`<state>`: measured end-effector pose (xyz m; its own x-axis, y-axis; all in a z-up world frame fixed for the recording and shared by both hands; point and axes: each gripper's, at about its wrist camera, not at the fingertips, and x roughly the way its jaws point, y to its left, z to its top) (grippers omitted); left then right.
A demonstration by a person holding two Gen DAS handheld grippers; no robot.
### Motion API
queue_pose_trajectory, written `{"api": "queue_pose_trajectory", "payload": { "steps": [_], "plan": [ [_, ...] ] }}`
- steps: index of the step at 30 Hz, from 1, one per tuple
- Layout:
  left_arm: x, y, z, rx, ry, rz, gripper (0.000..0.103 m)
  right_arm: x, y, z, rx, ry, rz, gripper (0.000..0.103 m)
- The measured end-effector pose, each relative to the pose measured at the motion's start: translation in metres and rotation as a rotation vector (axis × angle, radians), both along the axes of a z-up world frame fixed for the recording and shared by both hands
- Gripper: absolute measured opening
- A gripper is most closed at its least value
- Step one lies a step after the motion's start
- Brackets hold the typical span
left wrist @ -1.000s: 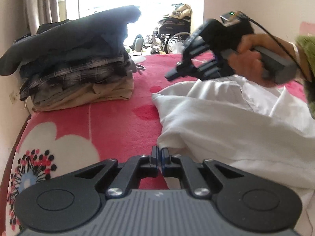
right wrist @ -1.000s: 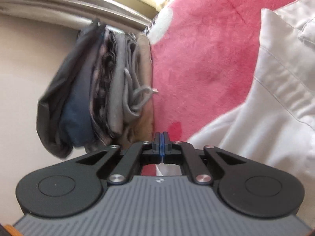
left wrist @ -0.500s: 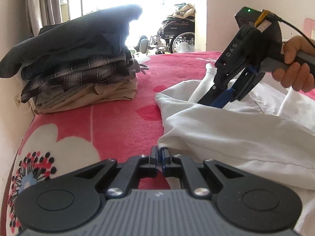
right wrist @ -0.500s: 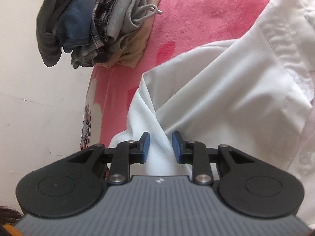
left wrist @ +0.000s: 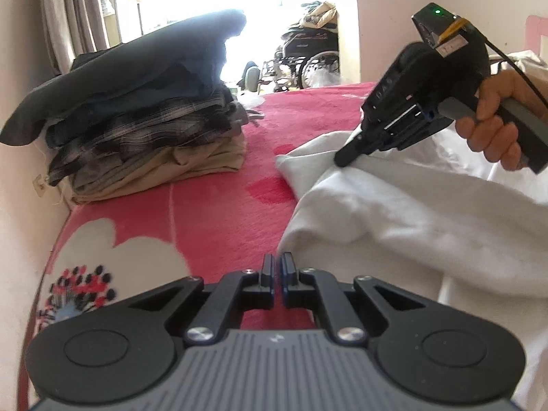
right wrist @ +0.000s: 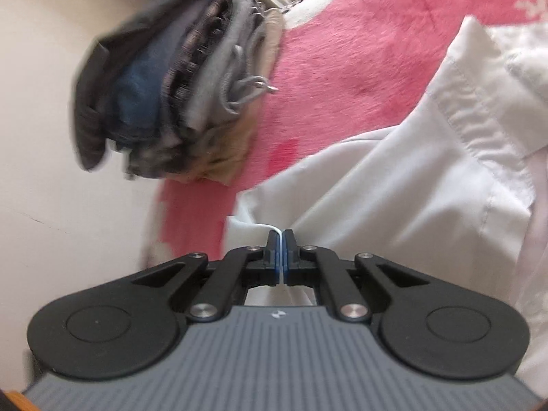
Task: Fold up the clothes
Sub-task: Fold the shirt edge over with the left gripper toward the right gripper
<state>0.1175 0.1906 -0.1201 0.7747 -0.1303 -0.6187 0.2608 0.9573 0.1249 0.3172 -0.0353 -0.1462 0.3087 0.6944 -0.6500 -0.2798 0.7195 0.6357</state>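
On the bed [left wrist: 212, 205], right gripper [right wrist: 281, 253] jaws clamp a thin white shirt [right wrist: 411, 188] fold; left gripper [left wrist: 277, 274] jaws together, empty. Fabric may slip when pulled.

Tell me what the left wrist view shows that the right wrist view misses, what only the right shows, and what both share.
Only the left wrist view: the wheelchair, curtain, the hand holding the right gripper, and the left gripper, shut.

Only the right wrist view: white cloth pinched between the right gripper's closed jaws, and the shirt's stitched seams.

Both: white shirt, folded clothes stack, pink blanket.
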Motion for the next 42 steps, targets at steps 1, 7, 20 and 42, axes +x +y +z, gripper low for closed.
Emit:
{"api": "queue_pose_trajectory", "payload": {
  "steps": [1,7,20,42],
  "plan": [
    [-0.001,0.002,0.001,0.006,0.003,0.008,0.007,-0.001,0.003,0.0,-0.03,-0.027,-0.007,0.004],
    [-0.018,-0.009,0.017,0.126,-0.089,-0.098,0.026,-0.001,-0.012,0.0,0.011,-0.026,-0.076,0.01],
    [-0.018,-0.08,-0.016,0.608,-0.238,-0.37,0.041,-0.016,-0.03,0.019,-0.017,-0.044,-0.06,0.024],
    [-0.019,-0.073,0.006,0.437,-0.223,-0.378,0.001,-0.02,-0.028,0.006,-0.033,-0.021,-0.041,0.004]
  ]
}}
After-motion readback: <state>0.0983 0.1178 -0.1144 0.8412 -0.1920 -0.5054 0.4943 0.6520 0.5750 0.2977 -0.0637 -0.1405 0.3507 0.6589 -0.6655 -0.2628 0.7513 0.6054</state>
